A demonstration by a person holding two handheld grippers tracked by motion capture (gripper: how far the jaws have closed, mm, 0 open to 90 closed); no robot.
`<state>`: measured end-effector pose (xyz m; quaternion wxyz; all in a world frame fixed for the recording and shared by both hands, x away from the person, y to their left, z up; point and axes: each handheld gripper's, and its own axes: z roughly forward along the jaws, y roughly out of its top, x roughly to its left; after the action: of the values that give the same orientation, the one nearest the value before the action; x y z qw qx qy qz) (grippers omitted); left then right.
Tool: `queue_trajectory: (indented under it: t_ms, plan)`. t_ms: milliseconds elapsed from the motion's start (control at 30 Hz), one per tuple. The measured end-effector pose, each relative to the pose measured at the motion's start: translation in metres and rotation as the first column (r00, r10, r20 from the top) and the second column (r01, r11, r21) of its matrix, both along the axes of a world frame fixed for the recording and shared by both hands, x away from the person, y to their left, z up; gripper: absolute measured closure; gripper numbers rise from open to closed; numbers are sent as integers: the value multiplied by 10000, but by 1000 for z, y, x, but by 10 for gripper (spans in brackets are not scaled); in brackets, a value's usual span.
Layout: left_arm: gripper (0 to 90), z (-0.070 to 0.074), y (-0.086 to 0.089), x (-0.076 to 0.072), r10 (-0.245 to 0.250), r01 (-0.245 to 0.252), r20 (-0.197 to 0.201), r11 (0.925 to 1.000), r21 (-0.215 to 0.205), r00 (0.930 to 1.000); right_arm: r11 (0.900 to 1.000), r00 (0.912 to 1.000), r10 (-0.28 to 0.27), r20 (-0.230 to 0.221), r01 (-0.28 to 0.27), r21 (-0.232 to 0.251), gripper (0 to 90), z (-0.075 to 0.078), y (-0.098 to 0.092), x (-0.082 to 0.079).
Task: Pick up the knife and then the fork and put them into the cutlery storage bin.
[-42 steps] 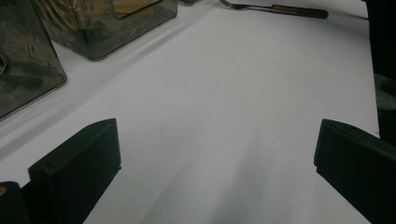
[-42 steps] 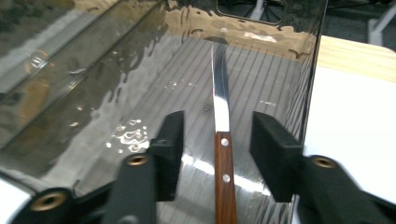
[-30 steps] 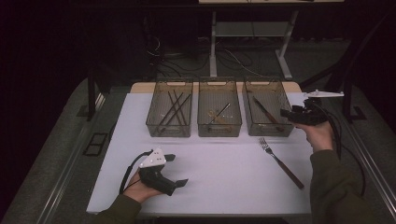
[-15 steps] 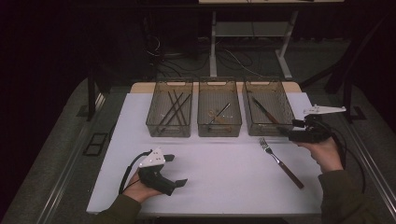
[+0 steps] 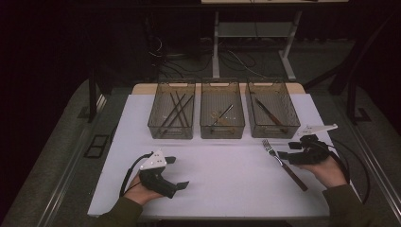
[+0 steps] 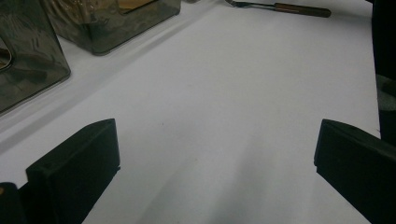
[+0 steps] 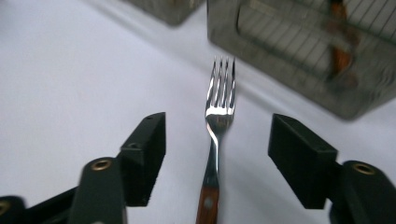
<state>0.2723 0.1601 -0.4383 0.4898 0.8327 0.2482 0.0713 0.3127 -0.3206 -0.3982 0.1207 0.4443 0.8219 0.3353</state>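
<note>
Work in hand: picking up the fork [image 5: 283, 163], judged from the right gripper [image 5: 286, 150] lined up on it.
Fork, place: flat on the white table sheet [image 5: 227, 175], on the person's right, just in front of the right-hand bin [image 5: 273, 116] and apart from it.
Fork, build: steel tines and neck, reddish-brown wooden handle with a rivet.
Fork, long axis: in the high view it runs on a slant, tines toward the bins, handle end toward the person and outward to the right.
Right gripper, state: jaws stand apart with nothing pressed between them; they have just been closing in a little, and the fork's neck [image 7: 215, 140] lies in the gap, clear of both pads.
Right gripper, relation to fork: in the right gripper view the fork runs straight up the middle between the jaws, tines pointing away from the gripper, handle passing under it. The jaws straddle the neck across its width, so a squeeze would meet the thin sides of the shaft.
Left gripper [image 5: 177, 172], state: jaws wide apart and empty, over bare sheet at the person's left.
Left gripper, relation to fork: well apart; the fork [image 6: 280, 6] lies far off at the top edge of its own view.
Nearer hand: the right, plainly.
Bins: three wire-mesh bins in a row at the far side; left bin [image 5: 172, 113] holds dark slim sticks, middle bin [image 5: 222, 113] a pale utensil, right-hand bin a wooden-handled piece.
Next move, judgement: lower slightly and close on the neck or upper handle.
</note>
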Motion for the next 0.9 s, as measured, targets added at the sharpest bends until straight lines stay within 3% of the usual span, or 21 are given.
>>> queue_trajectory:
  t_ms: [400,900]
  plan:
    - [0,0,0,0,-36,36,-3,10000,51,10000,9984,9933,-66,-1155,1,-563,531,-20,-7,-17]
    - [0,0,-1,0,-62,62,-7,10000,29,10000,9924,9871,-65,-1597,-133,-1226,685,-35,1,-14]
